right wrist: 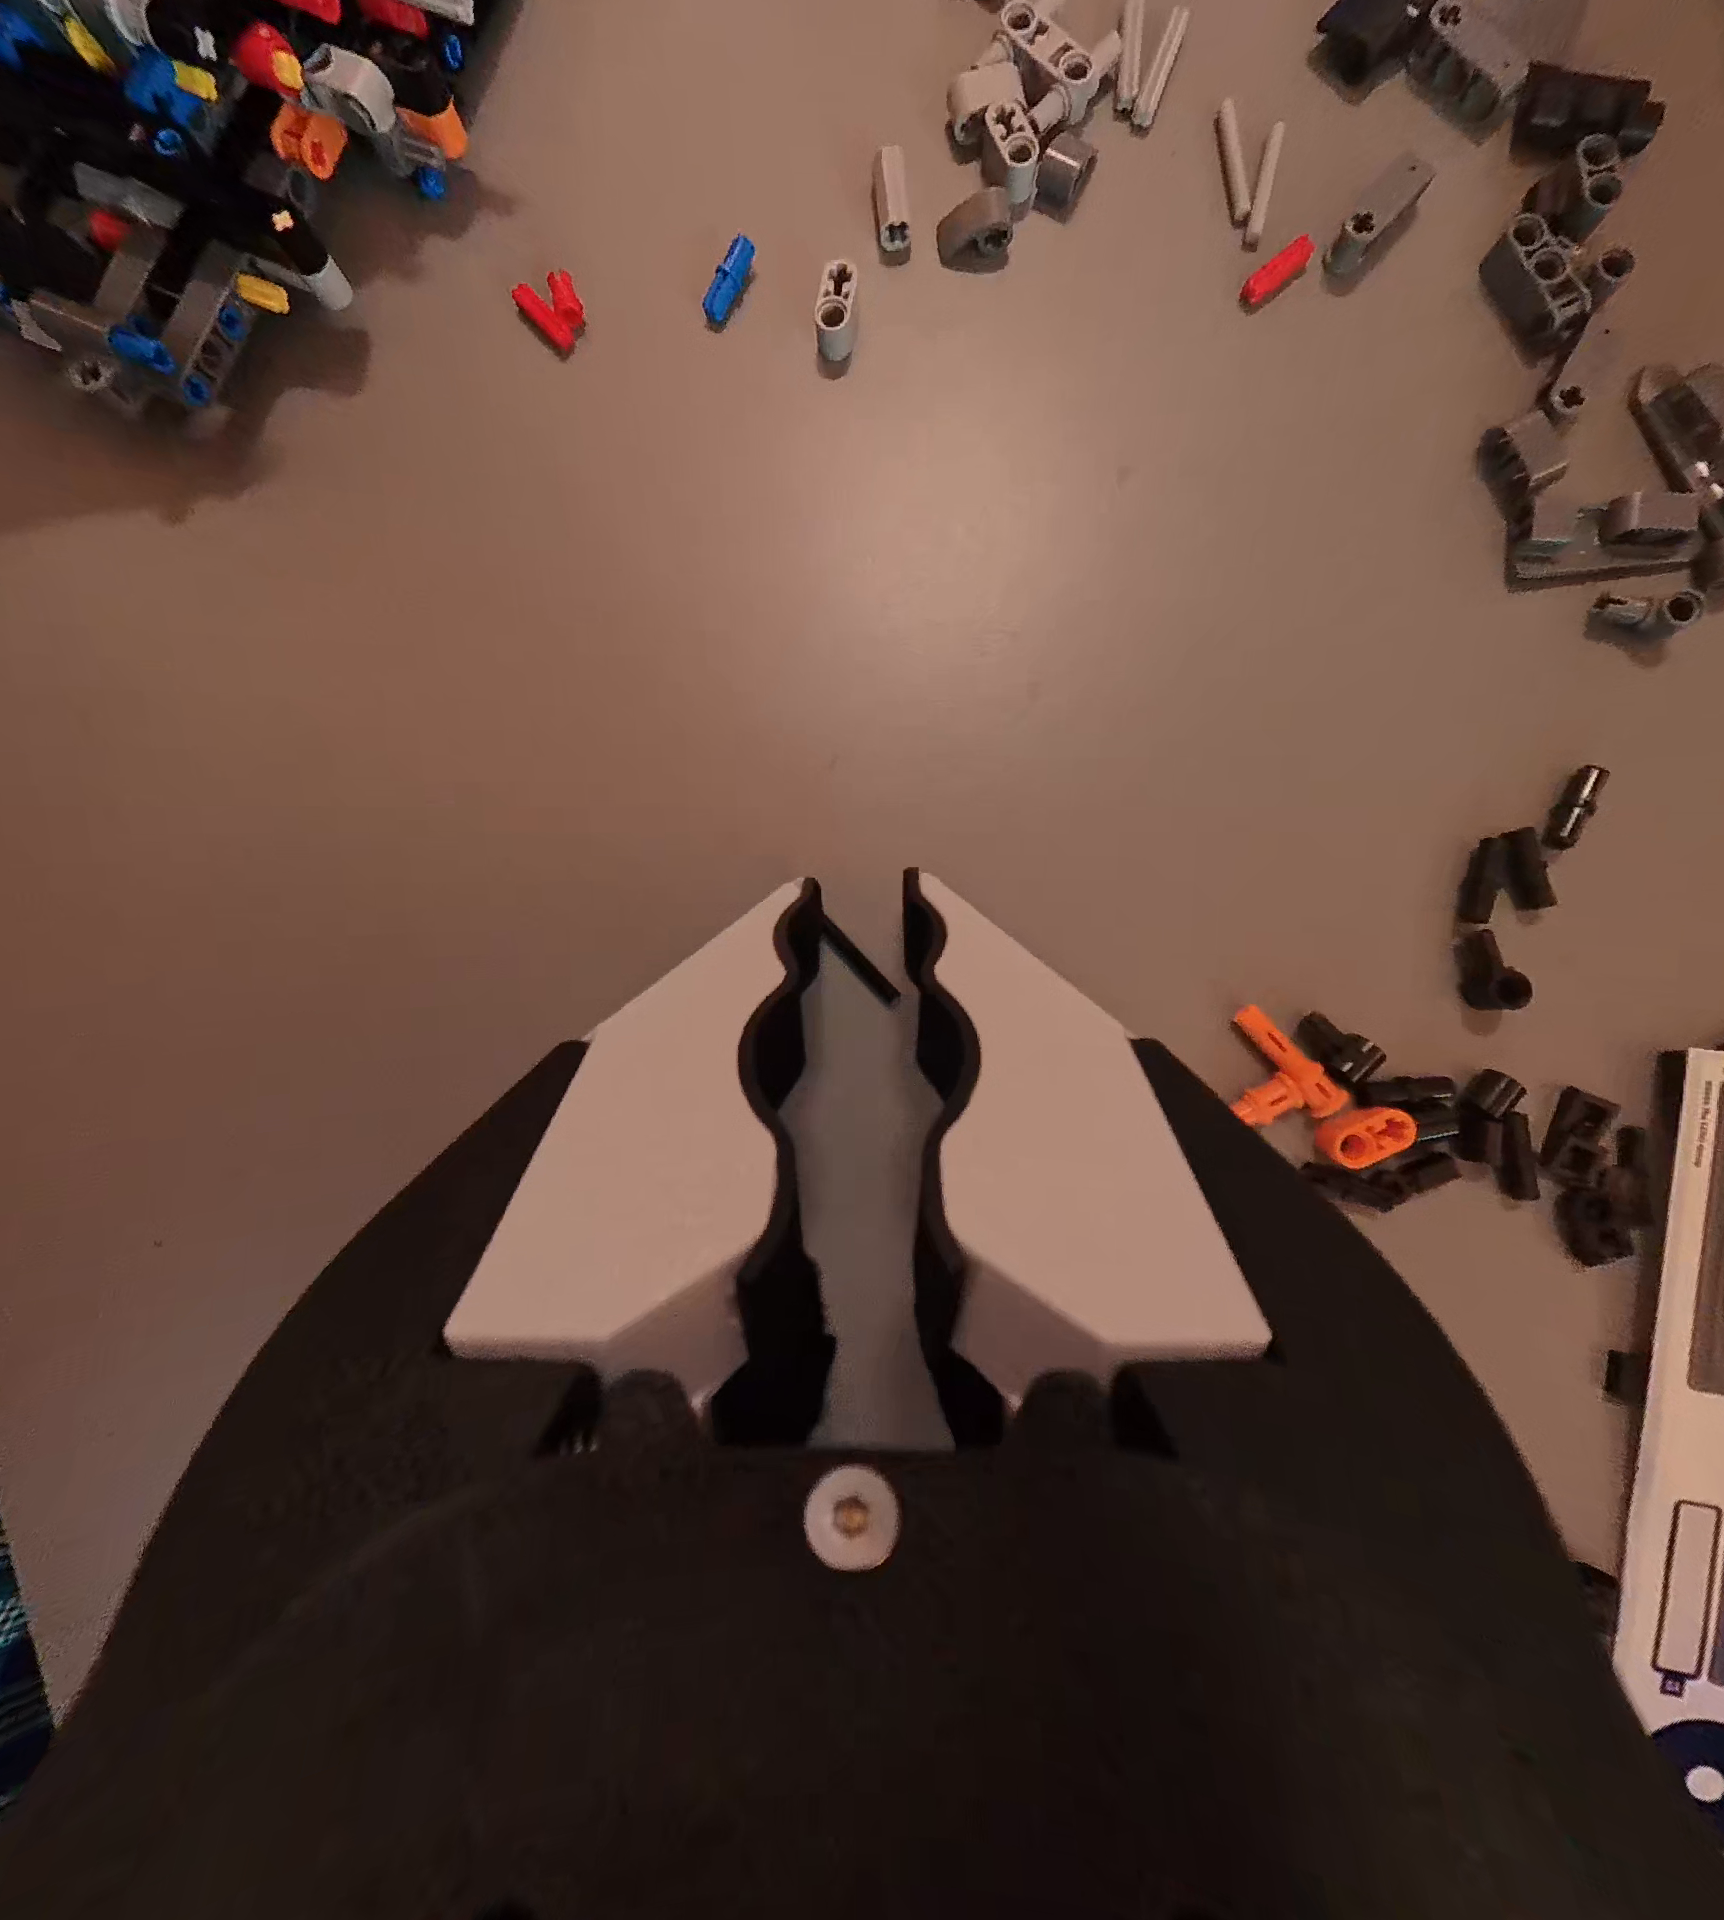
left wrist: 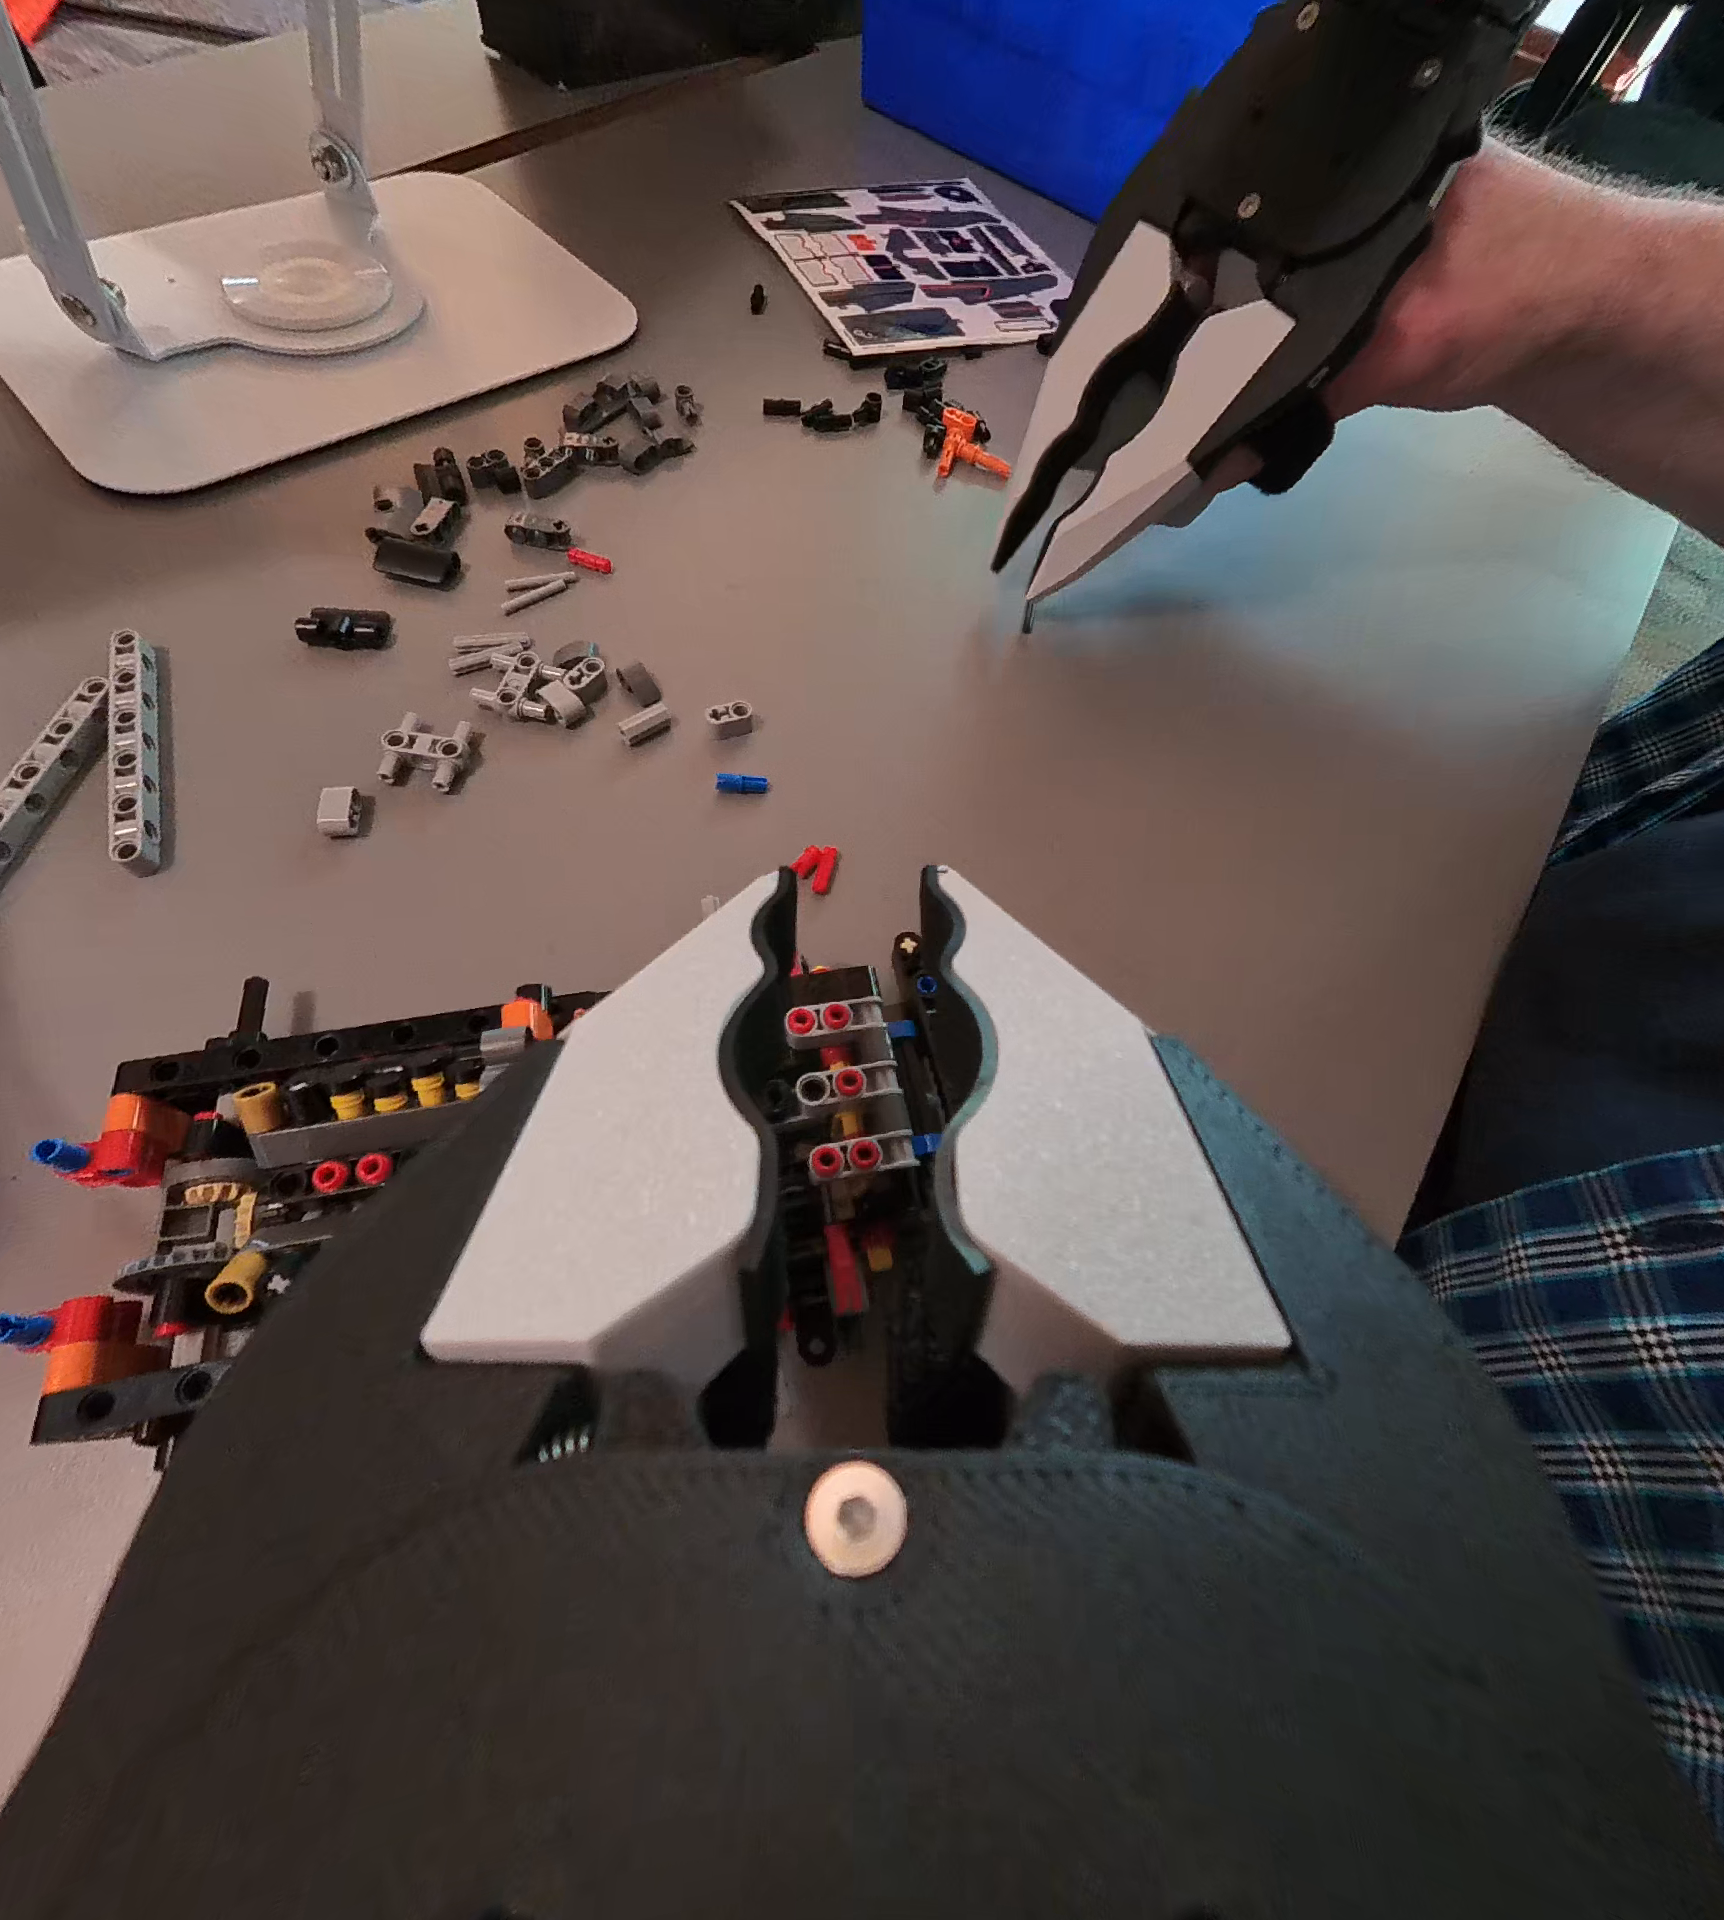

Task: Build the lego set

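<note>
My left gripper is shut on a part-built lego assembly of black, grey, red, yellow and orange pieces. The assembly rests low over the grey table and its bulk sticks out to the left. It also shows at the top left of the right wrist view. My right gripper is shut on a thin black axle, which lies slanted between the fingertips. In the left wrist view the right gripper hangs over the table at upper right, with the axle pointing down from its tips.
Loose grey and black pieces lie scattered mid-table, with two long grey beams, red pins, a blue pin and orange pieces. A sticker sheet, a blue box and a stand base lie beyond. A person's plaid sleeve is at right. Left tips to right tips: about 20 cm. About 11 cm separates my left fingertips from the blue pin. It turns up in the right wrist view as well.
</note>
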A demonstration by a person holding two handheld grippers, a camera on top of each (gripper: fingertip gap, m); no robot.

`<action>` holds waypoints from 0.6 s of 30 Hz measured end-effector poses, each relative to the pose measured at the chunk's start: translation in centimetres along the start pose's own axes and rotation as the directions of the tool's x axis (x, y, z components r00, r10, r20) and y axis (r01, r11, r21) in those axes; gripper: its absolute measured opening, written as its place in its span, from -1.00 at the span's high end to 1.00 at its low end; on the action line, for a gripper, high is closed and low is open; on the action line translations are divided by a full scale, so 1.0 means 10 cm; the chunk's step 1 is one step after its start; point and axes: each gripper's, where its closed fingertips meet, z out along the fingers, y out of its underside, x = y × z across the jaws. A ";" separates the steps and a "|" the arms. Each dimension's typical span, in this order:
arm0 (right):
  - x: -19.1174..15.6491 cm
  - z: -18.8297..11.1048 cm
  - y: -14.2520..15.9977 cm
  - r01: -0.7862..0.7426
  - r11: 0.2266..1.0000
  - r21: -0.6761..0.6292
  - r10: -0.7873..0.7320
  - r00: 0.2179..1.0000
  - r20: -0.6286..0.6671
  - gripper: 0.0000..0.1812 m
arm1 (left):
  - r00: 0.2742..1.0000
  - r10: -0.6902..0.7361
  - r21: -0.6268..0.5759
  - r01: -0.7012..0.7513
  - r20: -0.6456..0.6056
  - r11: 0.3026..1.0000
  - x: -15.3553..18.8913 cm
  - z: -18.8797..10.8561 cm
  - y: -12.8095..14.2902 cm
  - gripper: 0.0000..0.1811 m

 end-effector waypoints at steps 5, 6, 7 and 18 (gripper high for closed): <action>0.04 -0.09 -0.02 -0.021 0.999 0.026 0.021 1.000 -0.011 0.84 | 1.000 -0.002 0.003 0.002 0.002 1.000 -0.01 -0.01 0.00 0.74; 0.05 -0.11 -0.01 -0.024 0.999 0.029 0.025 1.000 -0.014 0.85 | 1.000 -0.002 0.003 0.002 0.002 1.000 -0.01 -0.01 0.00 0.74; 0.06 -0.12 -0.01 -0.029 0.999 0.033 0.029 1.000 -0.012 0.84 | 1.000 -0.002 0.002 0.002 0.001 1.000 -0.01 0.00 0.00 0.74; 0.65 -0.68 0.26 -0.159 0.982 0.103 0.177 0.963 -0.202 0.73 | 1.000 -0.009 0.017 0.009 0.006 1.000 -0.03 -0.04 -0.02 0.74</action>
